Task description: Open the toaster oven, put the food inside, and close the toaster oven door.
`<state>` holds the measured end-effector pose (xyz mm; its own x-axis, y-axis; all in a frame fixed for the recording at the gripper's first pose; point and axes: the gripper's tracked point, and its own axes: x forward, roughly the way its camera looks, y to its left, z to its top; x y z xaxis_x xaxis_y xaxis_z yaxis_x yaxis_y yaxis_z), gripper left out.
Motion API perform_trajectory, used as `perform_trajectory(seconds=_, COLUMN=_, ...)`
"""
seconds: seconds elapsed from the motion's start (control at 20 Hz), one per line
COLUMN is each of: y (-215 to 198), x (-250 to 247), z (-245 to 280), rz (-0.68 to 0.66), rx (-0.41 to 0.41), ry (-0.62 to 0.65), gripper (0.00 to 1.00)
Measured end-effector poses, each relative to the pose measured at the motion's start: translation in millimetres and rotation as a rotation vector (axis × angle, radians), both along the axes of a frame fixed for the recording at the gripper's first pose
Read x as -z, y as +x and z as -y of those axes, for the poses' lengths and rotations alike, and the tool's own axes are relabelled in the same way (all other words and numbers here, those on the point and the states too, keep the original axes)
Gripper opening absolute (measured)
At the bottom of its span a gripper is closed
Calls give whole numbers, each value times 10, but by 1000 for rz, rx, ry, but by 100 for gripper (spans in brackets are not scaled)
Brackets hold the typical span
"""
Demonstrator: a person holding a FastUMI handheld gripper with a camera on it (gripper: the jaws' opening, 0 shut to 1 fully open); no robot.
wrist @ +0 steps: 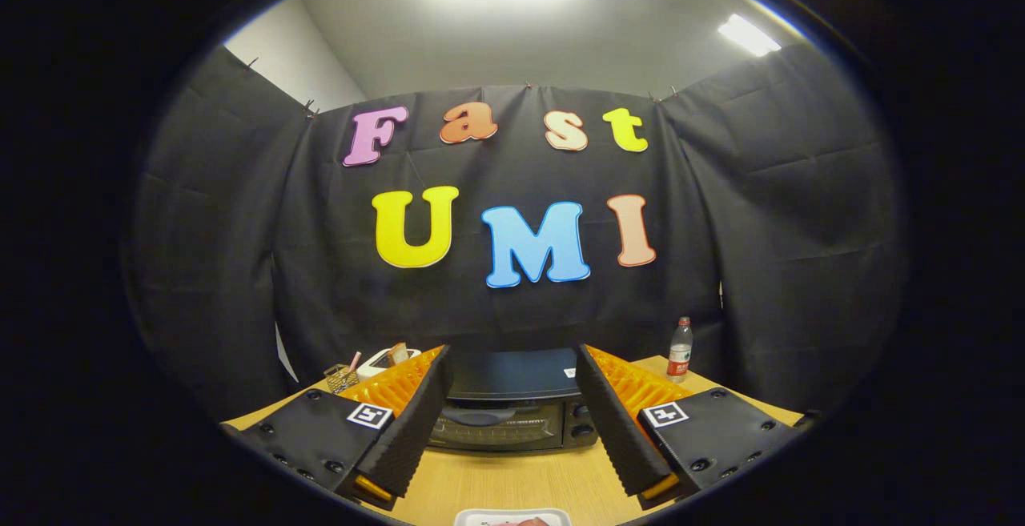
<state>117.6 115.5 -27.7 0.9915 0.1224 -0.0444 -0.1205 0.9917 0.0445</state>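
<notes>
So, quick rundown:

Claw (512,462): spread wide, pinching nothing, hovering above the light wooden surface (520,478) and aimed at the oven.

Oven: black boxy toaster oven (512,406) with a glass door, sitting beyond the fingers and framed right between them. Door looks closed, so probably step one not started.

Food: pinkish bit on a white rectangular tray (512,517), close in under the claw, well short of the oven.

Risk, door: handle looks like a thin dark bar across the top of the glass; coming in too low would likely mean pushing the glass instead of hooking the handle, maybe shoving the whole oven back.

Risk, swing: door most likely drops forward, so could come down toward the tray if that sits too near. Hard to judge the gap from here.

Risk, knobs: two dark knobs (582,420) just right of the door, easy to bump.

Hidden: most of the tray and food cut off, so can't tell what kind of food. Oven sides blocked by the fingers. Inside of oven too dark to read.

Clutter: clear plastic bottle with red label (680,350) off to the right, small wire basket (342,378) and a white thing off left, too small to make out.
</notes>
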Motion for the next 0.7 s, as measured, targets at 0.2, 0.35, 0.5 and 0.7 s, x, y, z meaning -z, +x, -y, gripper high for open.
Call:
perform_trajectory(seconds=0.2, y=331, x=179, z=-218, rz=-32, rx=-31, ry=3, gripper=98)
perform_trajectory(seconds=0.35, y=554, x=338, z=-341, rz=-59, rx=-46, ry=5, gripper=98)
perform_trajectory(seconds=0.5, y=779, x=505, z=-429, rz=-86, rx=-55, ry=1, gripper=98)
perform_trajectory(seconds=0.7, y=1037, x=777, z=-523, rz=-140, rx=-65, ry=3, gripper=98)
